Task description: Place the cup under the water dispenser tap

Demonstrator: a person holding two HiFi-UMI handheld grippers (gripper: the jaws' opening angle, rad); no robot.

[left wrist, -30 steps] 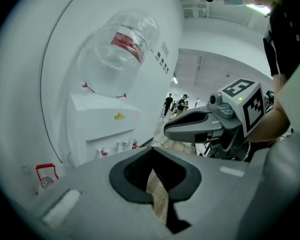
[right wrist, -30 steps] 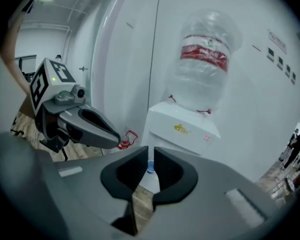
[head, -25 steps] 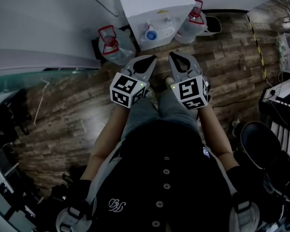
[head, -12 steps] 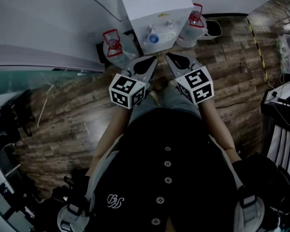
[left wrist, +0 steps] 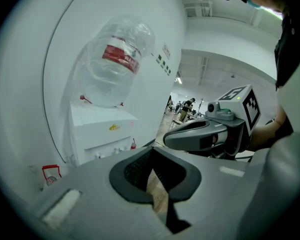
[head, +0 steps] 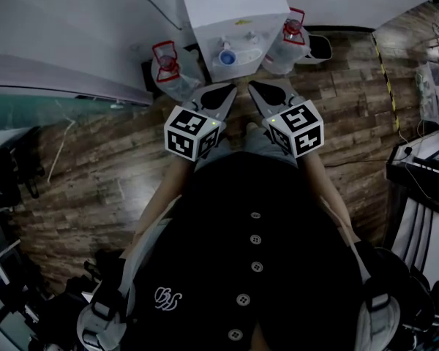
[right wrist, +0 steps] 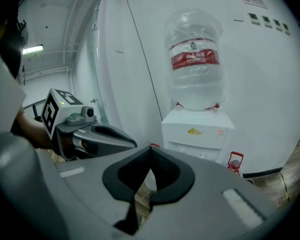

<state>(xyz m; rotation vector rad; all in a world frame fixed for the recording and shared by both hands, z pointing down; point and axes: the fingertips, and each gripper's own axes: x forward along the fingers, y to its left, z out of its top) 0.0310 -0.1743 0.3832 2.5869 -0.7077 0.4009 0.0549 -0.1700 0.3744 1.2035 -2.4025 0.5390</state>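
A white water dispenser [head: 230, 9] stands against the wall with a large clear bottle [right wrist: 194, 59] on top. A small round blue-rimmed cup [head: 226, 55] sits on its ledge below the taps. My left gripper [head: 227, 91] and right gripper [head: 256, 88] are held side by side in front of the dispenser, pointing at it and apart from the cup. Both are shut with nothing between the jaws. In the left gripper view the jaws meet at the tip [left wrist: 151, 151] and the dispenser [left wrist: 102, 131] lies ahead to the left. In the right gripper view the shut tips [right wrist: 151, 147] hide the ledge.
Two water jugs with red handles stand on the wooden floor beside the dispenser, one on the left [head: 168, 68] and one on the right [head: 287, 39]. A black bin [head: 320, 47] is by the wall. Equipment and cables [head: 424, 159] crowd the right side.
Both grippers have risen a little in front of the dispenser. The right gripper has rolled, so its marker cube shows a different face. Both stay shut.
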